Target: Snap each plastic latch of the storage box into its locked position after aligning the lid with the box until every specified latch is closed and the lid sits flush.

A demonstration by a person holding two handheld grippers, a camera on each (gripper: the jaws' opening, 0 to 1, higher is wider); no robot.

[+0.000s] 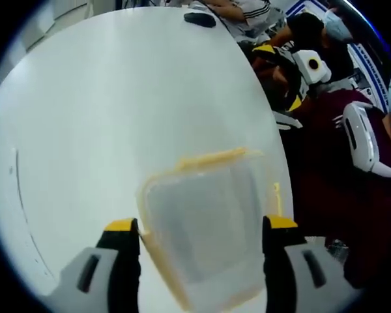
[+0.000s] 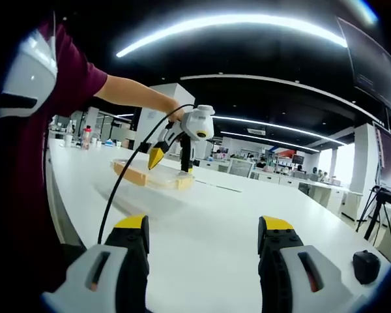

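A: Where's the box (image 1: 205, 225)?
B: On the white counter (image 1: 117, 117), between the spread jaws of the left hand-held gripper (image 1: 201, 229), lid on.
A: Latches shut?
B: Can't tell; the yellowish edges are blurred. Likely the snapping is mostly left.
A: And the right hand-held gripper (image 2: 202, 228)?
B: Spread, empty, well apart from the box.

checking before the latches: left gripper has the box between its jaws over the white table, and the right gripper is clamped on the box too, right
Not quite. In the right gripper view the right gripper is open over the white table, apart from the box. The left gripper does have the box between its jaws.
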